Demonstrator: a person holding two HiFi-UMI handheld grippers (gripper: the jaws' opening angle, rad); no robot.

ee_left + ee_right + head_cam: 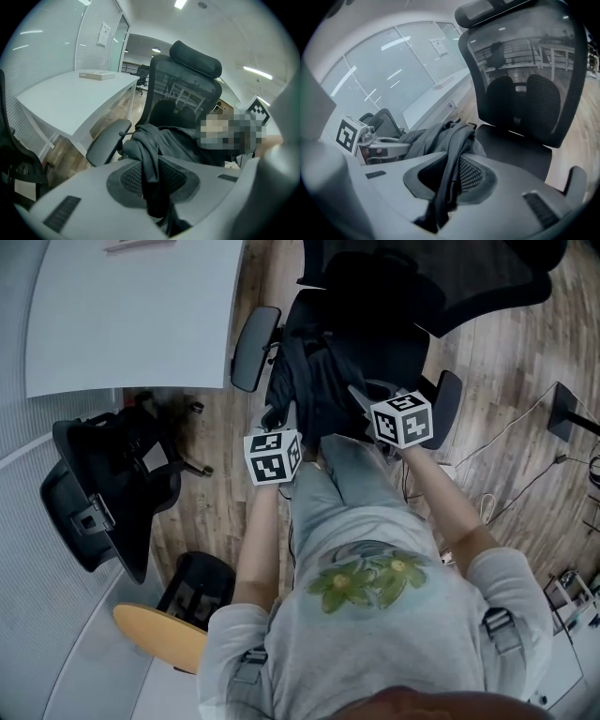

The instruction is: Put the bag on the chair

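Nearest, the left gripper (284, 416) and the right gripper (362, 397) each pinch a fold of the bag (309, 381); its bulk sits at the front edge of the chair (403, 343); released here, it could slump off forward, or catch on the armrest (255, 348) beyond

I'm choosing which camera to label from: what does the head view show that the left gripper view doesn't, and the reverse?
Head view only: a second black chair, a round wooden seat, the person's flowered shirt. Left gripper view only: ceiling lights, and the left gripper shut on fabric of the bag. Both: the bag on the chair, the white table.
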